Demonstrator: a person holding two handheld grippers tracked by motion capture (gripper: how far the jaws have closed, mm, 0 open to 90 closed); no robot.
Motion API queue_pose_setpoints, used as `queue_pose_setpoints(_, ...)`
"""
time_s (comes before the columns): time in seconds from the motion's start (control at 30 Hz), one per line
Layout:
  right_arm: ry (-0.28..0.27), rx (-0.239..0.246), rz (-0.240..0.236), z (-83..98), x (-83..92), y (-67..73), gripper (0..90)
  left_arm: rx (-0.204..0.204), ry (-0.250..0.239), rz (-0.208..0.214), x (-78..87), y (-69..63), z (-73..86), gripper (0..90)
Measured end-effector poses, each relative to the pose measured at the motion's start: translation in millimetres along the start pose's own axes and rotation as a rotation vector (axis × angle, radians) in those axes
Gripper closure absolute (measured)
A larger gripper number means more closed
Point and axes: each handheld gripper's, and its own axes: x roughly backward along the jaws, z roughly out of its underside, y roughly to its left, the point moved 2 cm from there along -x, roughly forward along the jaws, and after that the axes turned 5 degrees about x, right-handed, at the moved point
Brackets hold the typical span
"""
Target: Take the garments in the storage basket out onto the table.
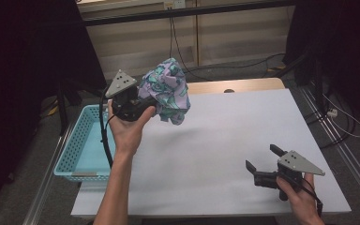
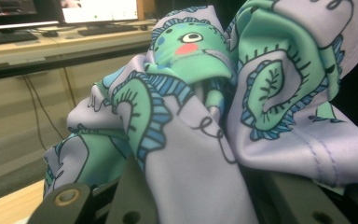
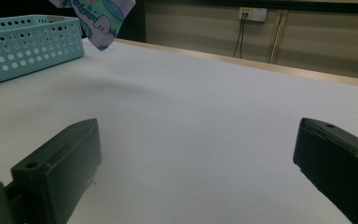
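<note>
Left gripper (image 1: 143, 101) clamped on bunched lilac-and-green cloth (image 1: 167, 89), held in the air above the table's (image 1: 206, 154) far-left corner, at about 10 o'clock from table centre. Basket (image 1: 82, 145) sits at 7 o'clock below the cloth, off the table's left edge. Right gripper (image 1: 262, 161), jaws apart with nothing between, rests low over the table at 4 o'clock.

The bench (image 1: 215, 140) lies bare and white between the two claws, open to pass across. At its left edge the blue basket (image 1: 82, 140) stands as the one obstacle, and the patterned cloth (image 1: 166, 89) hangs in the air just beside it
</note>
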Motion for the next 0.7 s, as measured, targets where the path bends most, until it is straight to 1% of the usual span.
queue_pose_setpoints(0.1, 0.001, 0.0, 0.001, 0.1, -0.3, 0.1, 0.5, 0.002, 0.017, 0.013, -7.9, -2.3, 5.0, 70.6)
queue_pose_setpoints(0.13, 0.002, -0.001, 0.001, 0.2, -0.3, 0.2, 0.5, 0.011, 0.021, 0.018, -10.7, -3.4, 7.1, 70.6)
queue_pose_setpoints(0.23, 0.001, 0.001, 0.002, 0.2, 0.1, 0.3, 0.5, 0.018, 0.041, 0.034, -17.5, -5.6, 13.5, 70.6)
queue_pose_setpoints(0.43, 0.002, -0.001, 0.002, 0.5, 0.3, 0.2, 0.5, 0.023, 0.074, 0.063, -28.3, -12.2, 26.6, 70.5)
queue_pose_setpoints(0.5, 0.003, -0.002, 0.003, 0.5, 0.3, 0.2, 0.5, 0.028, 0.091, 0.064, -33.6, -12.5, 30.7, 70.5)
queue_pose_setpoints(0.6, 0.002, 0.001, 0.0, 0.4, 0.5, 0.6, 0.4, 0.024, 0.119, 0.059, -41.4, -13.4, 38.8, 70.4)
queue_pose_setpoints(0.63, 0.002, 0.0, 0.0, 0.4, 0.4, 0.6, 0.4, 0.019, 0.122, 0.058, -43.4, -14.3, 42.1, 70.3)
queue_pose_setpoints(0.7, 0.001, -0.002, 0.001, 0.4, 0.3, 0.3, 0.4, 0.023, 0.135, 0.066, -47.2, -16.1, 49.0, 70.3)
